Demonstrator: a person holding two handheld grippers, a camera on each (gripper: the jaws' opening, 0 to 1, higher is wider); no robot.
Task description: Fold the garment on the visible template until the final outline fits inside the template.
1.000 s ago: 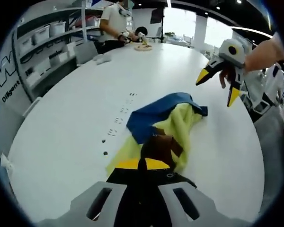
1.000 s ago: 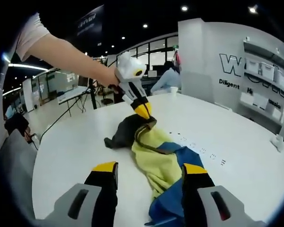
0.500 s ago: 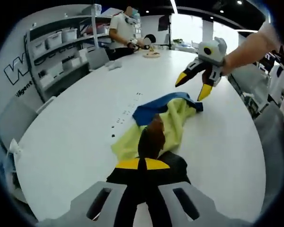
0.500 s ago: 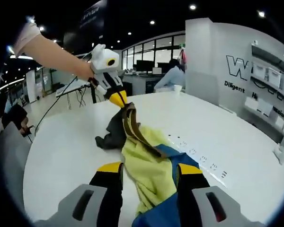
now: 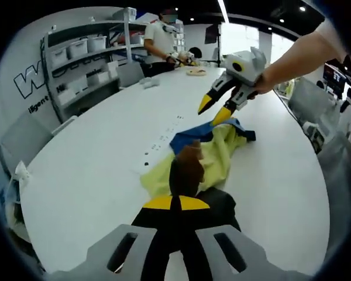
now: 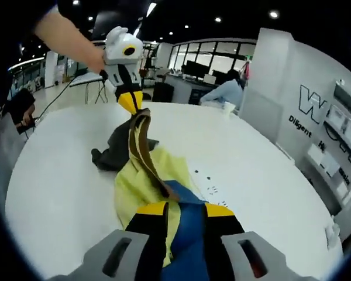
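A crumpled garment in yellow, blue, brown and black lies on the white table. My left gripper is shut on its brown and black end, holding that end up off the table. In the right gripper view that left gripper hangs above the cloth with a brown strip trailing down from it. My right gripper reaches in over the blue end with its jaws apart. In its own view, the right gripper has blue cloth between its jaws. Small dark marks dot the table beside the garment.
At the table's far end a person works with some items. Shelves with white bins line the left wall. Chairs stand around the table. Another person sits beyond the table. A small white object lies near the table's edge.
The left gripper has raised the brown and black end higher. The right gripper has come down from the air onto the blue end, and its jaws have narrowed around the cloth.
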